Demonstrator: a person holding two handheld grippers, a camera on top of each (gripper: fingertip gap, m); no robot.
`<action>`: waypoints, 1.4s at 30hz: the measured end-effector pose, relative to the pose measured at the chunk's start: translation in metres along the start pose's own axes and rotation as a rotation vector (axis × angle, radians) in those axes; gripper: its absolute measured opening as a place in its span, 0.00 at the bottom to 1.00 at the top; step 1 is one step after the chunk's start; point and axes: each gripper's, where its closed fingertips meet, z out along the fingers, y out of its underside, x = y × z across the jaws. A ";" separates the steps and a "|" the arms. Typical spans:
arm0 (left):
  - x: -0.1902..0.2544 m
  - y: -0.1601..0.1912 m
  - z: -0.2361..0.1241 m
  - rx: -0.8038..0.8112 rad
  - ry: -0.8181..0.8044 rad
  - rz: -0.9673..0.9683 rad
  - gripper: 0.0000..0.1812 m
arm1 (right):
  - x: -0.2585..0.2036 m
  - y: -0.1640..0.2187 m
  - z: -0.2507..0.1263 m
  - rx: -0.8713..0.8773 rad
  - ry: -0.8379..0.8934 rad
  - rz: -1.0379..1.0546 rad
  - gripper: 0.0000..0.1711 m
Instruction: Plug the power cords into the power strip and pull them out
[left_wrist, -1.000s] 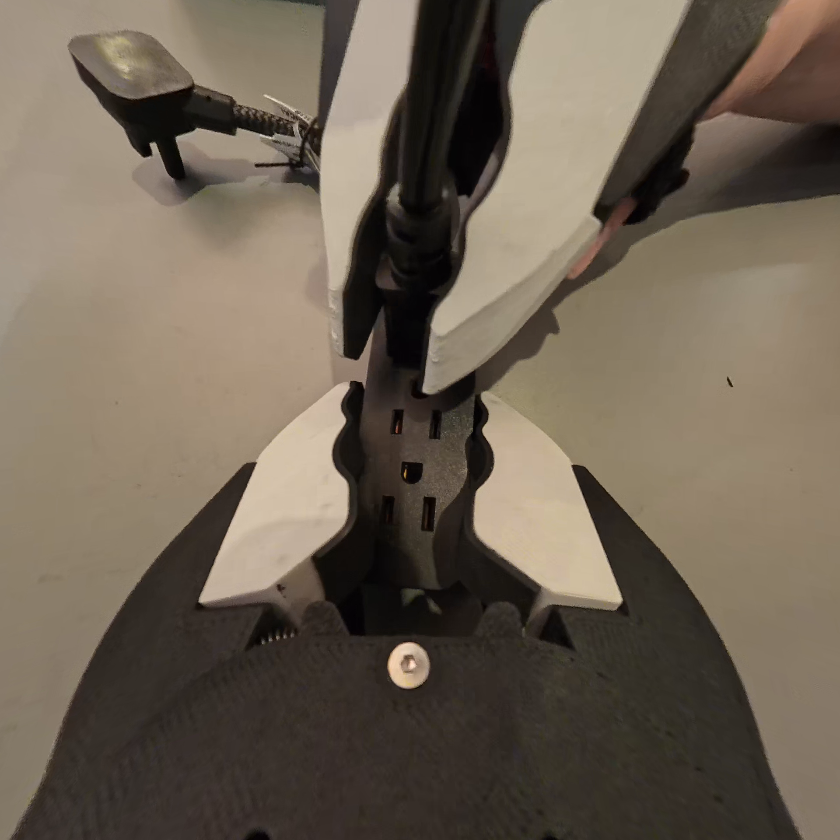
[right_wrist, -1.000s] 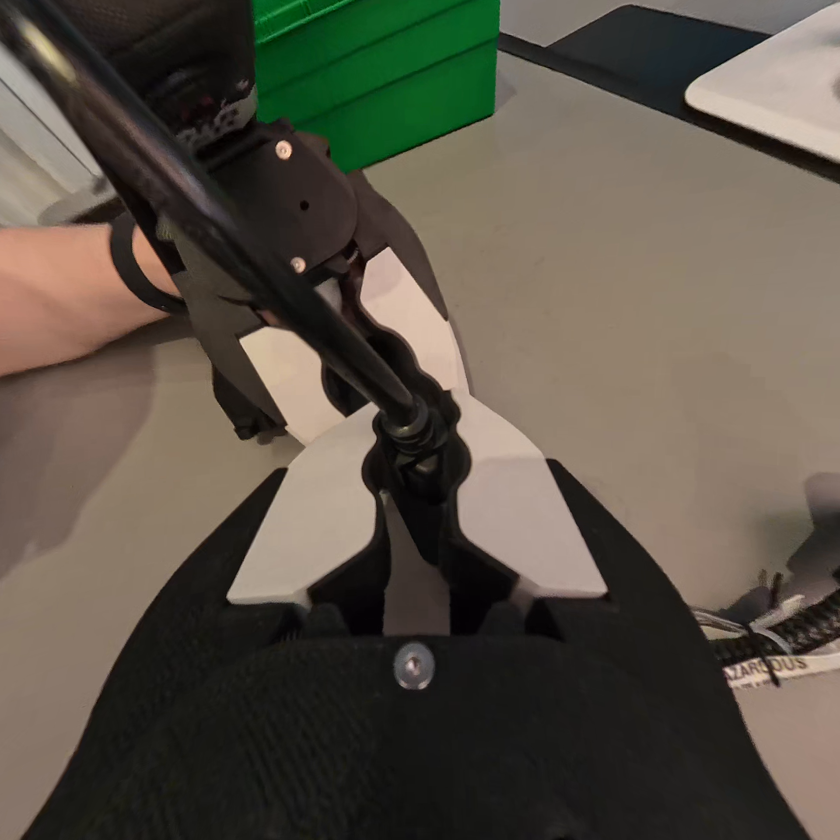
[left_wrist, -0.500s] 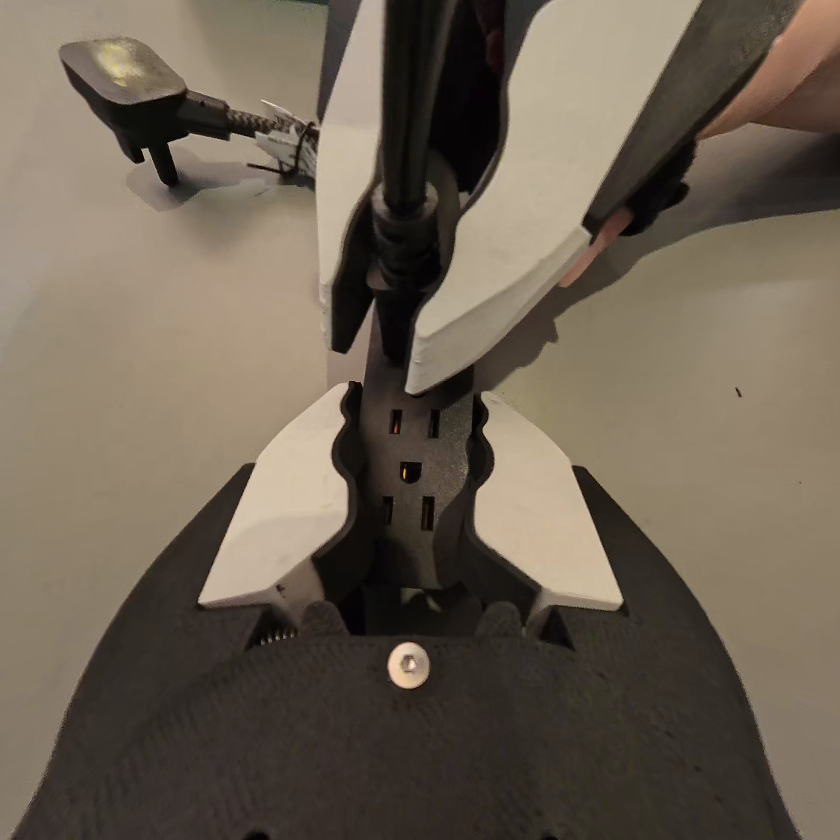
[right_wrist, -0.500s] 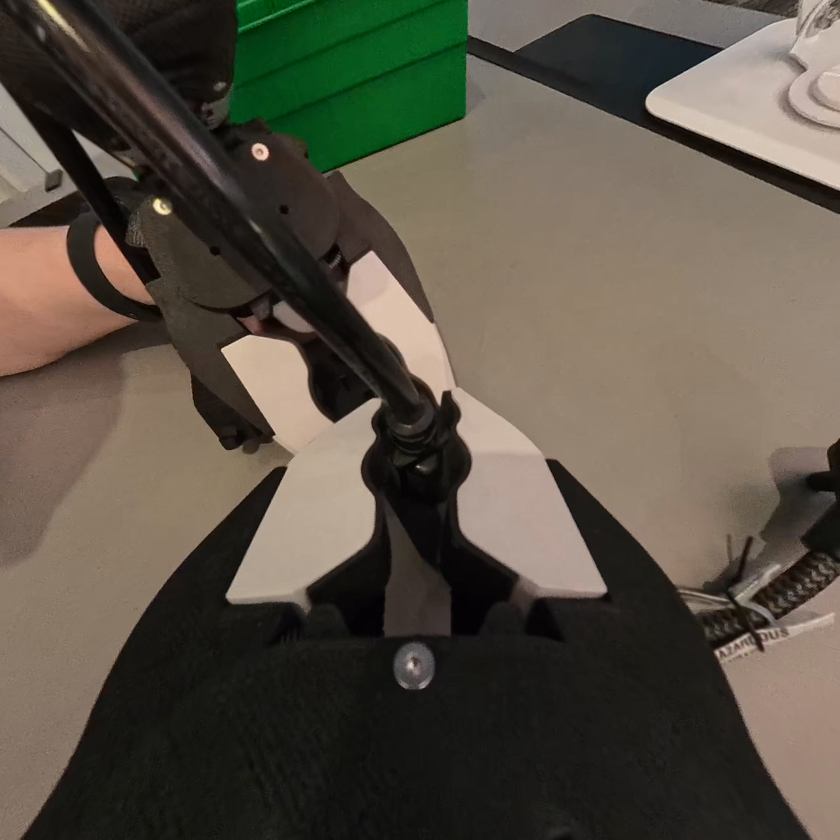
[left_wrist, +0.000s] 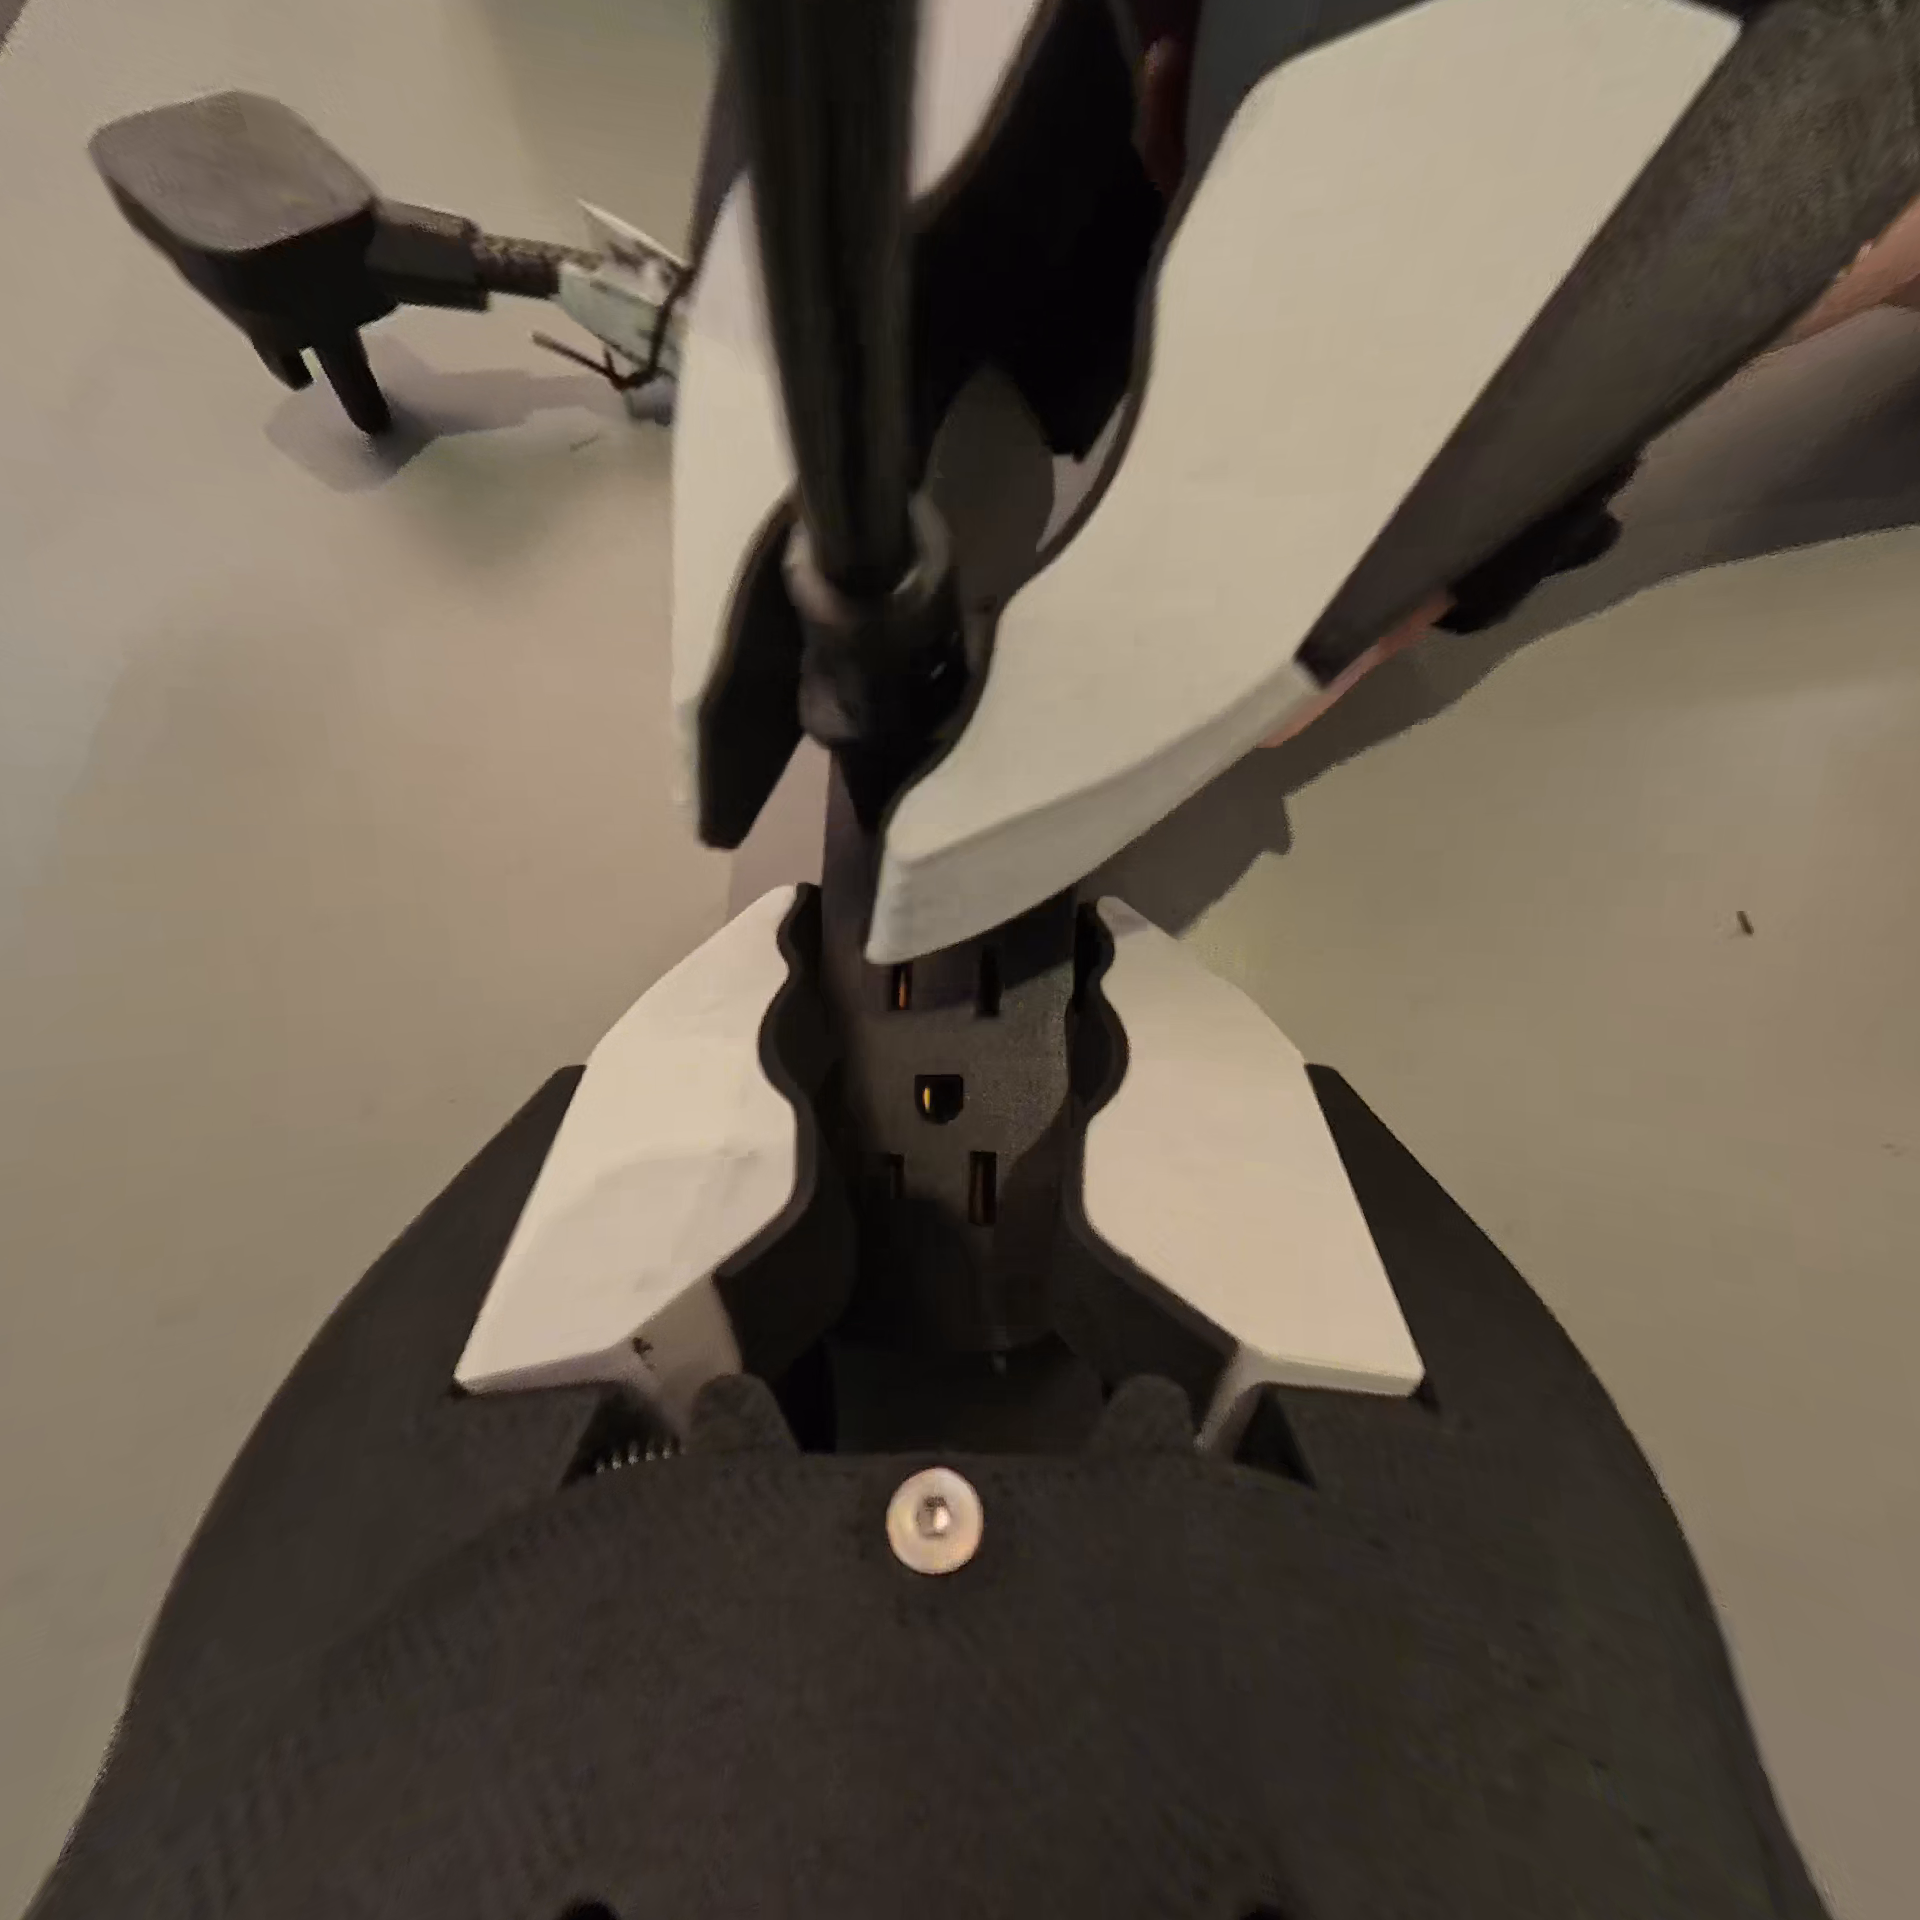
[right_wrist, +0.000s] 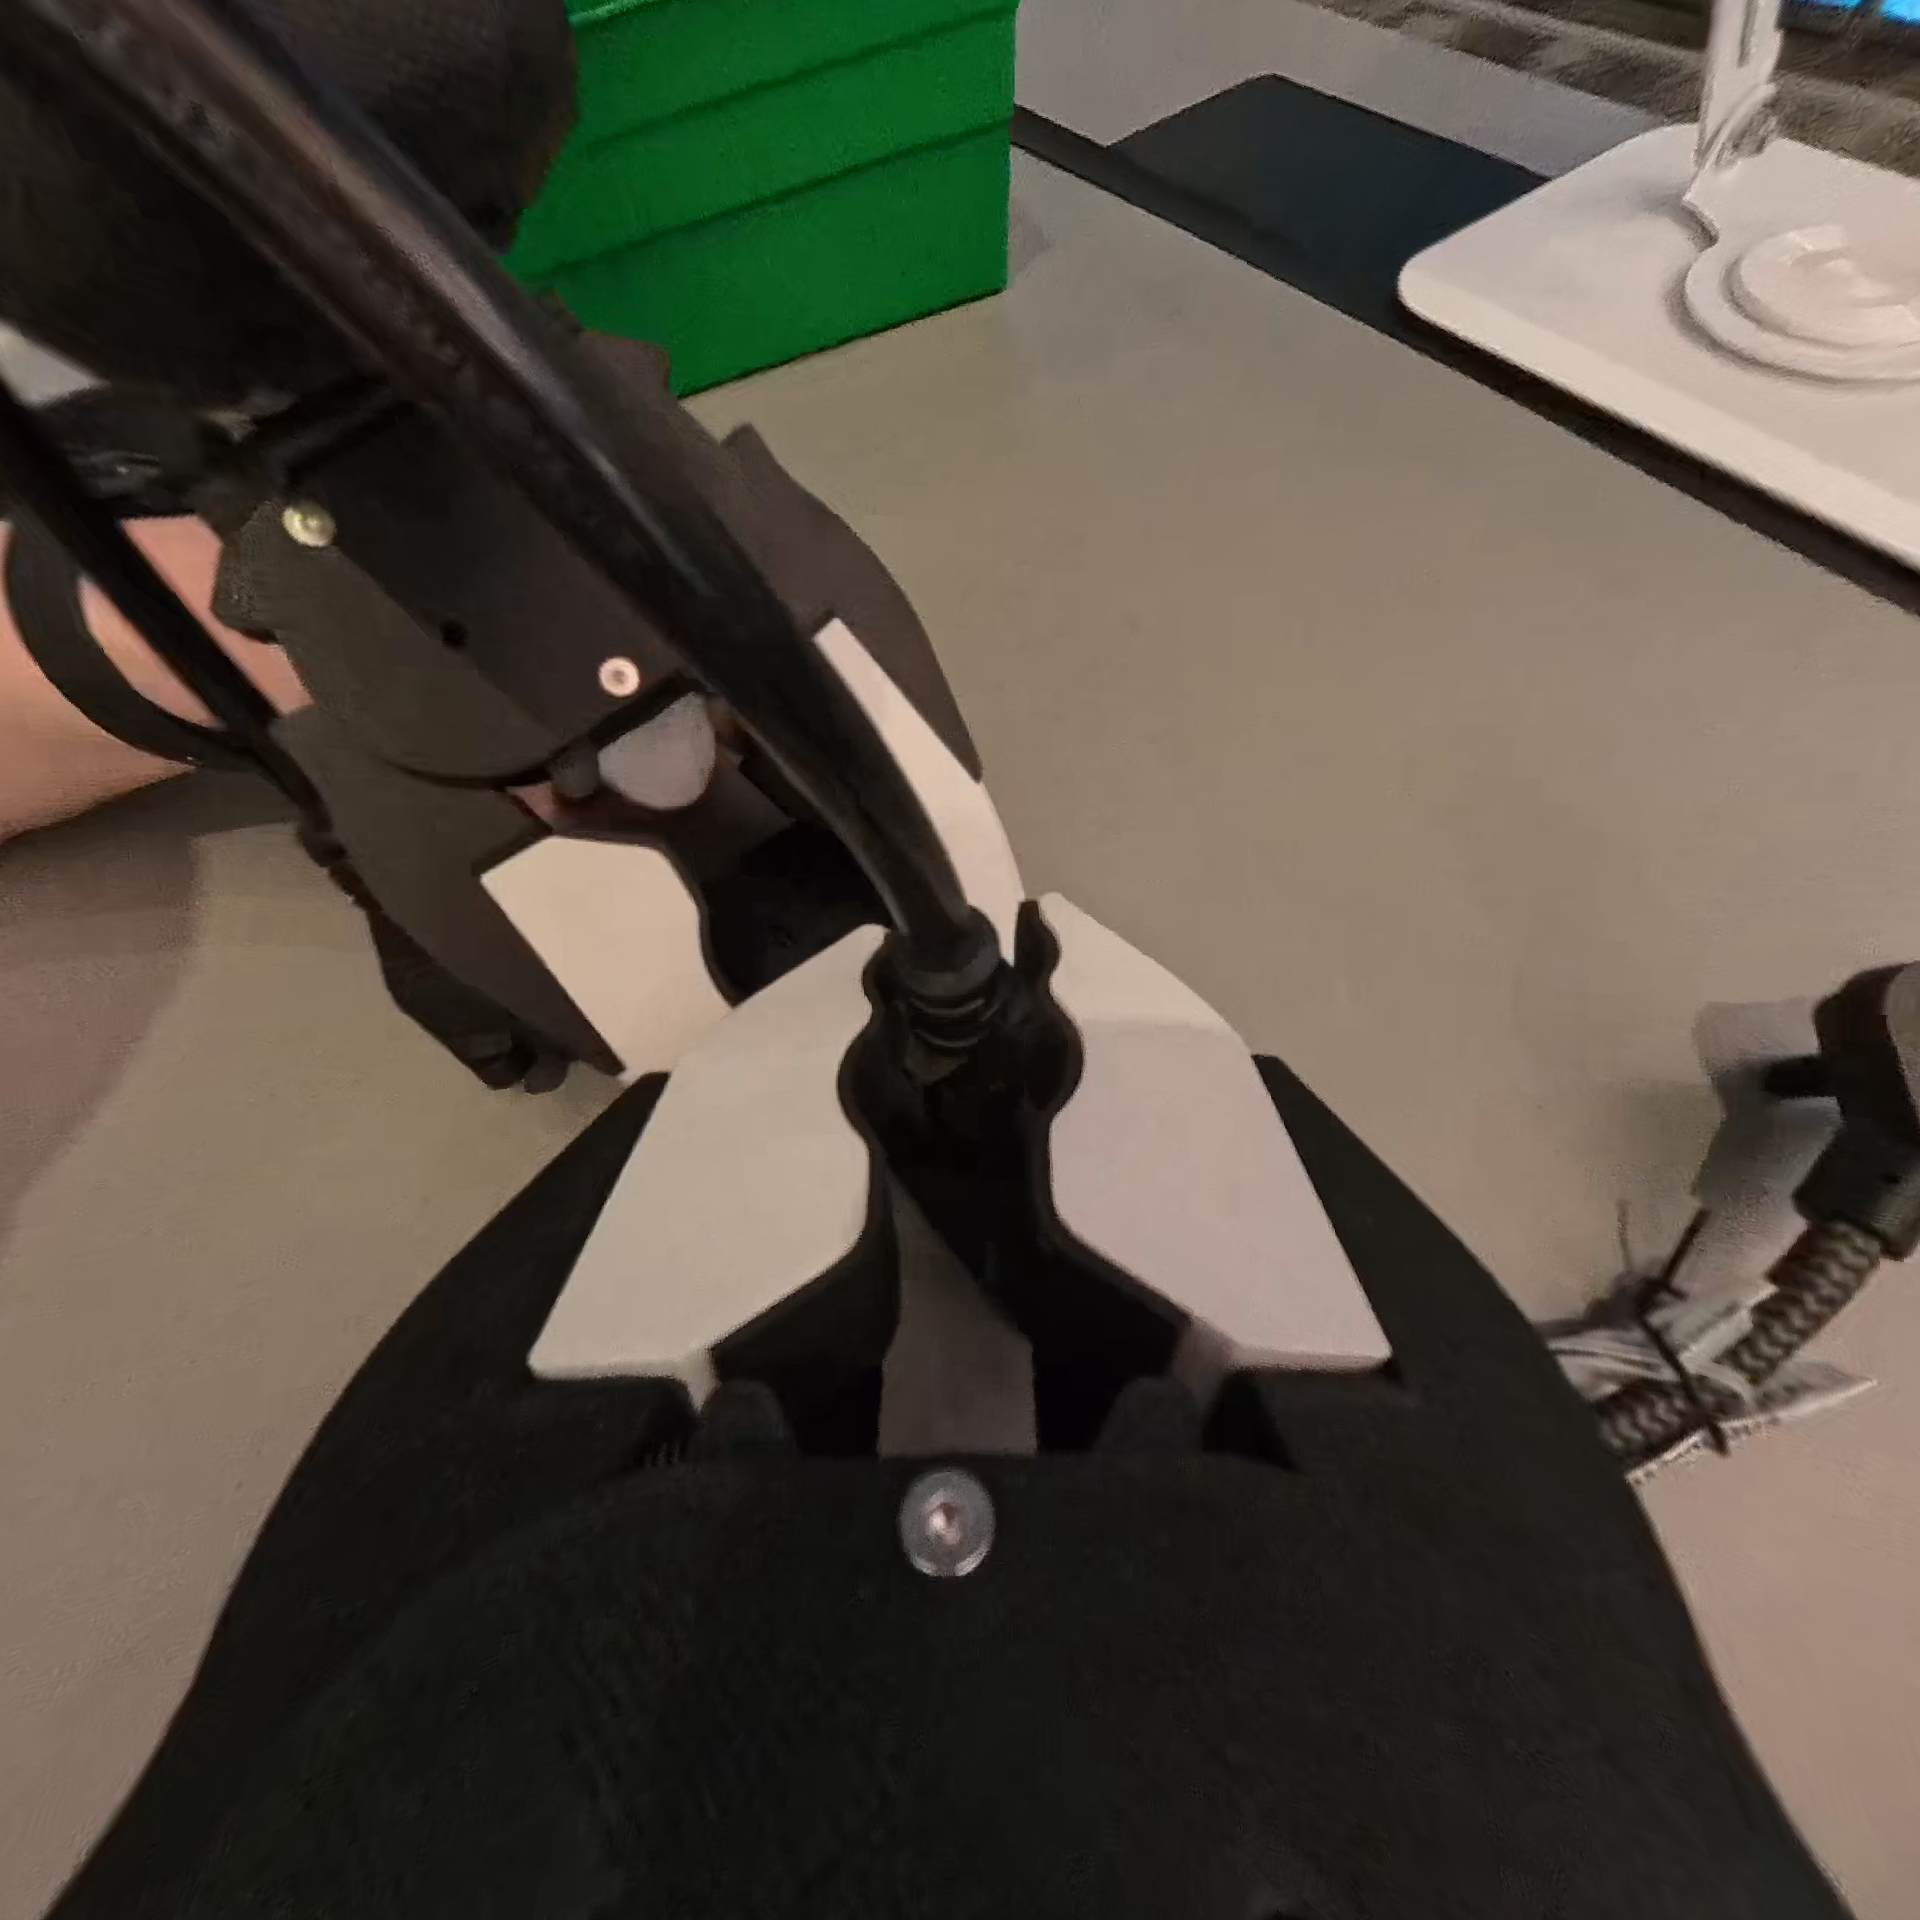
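I hold the strip with the left gripper: its fingers are closed on the strip's two sides, outlet face up, on the table. The right gripper is clamped on the plug of a black cord, which rises up and left out of the right wrist view. In the left wrist view the plug sits above the far end of the strip; the right gripper's fingers hide its prongs, so I cannot tell whether it is seated, partly out, or free.

Judged step: the plug is at the far outlet, either going in or coming out. The blur suggests motion.

Next move: keep the left grip firm so the strip does not lift or twist, and drive the plug straight along the outlet axis, without rocking.

A second plug, on a braided cord, lies well apart on the table, unplugged.
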 end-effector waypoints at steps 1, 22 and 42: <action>0.000 0.000 0.000 -0.001 -0.004 0.001 0.25 | 0.001 -0.003 0.003 -0.010 0.010 -0.026 0.11; -0.001 -0.003 0.000 -0.010 -0.072 0.077 0.27 | 0.007 -0.007 0.004 -0.139 0.031 -0.131 0.12; -0.001 0.008 -0.010 0.010 0.132 0.014 0.27 | -0.001 -0.001 0.013 -0.230 -0.349 0.344 0.13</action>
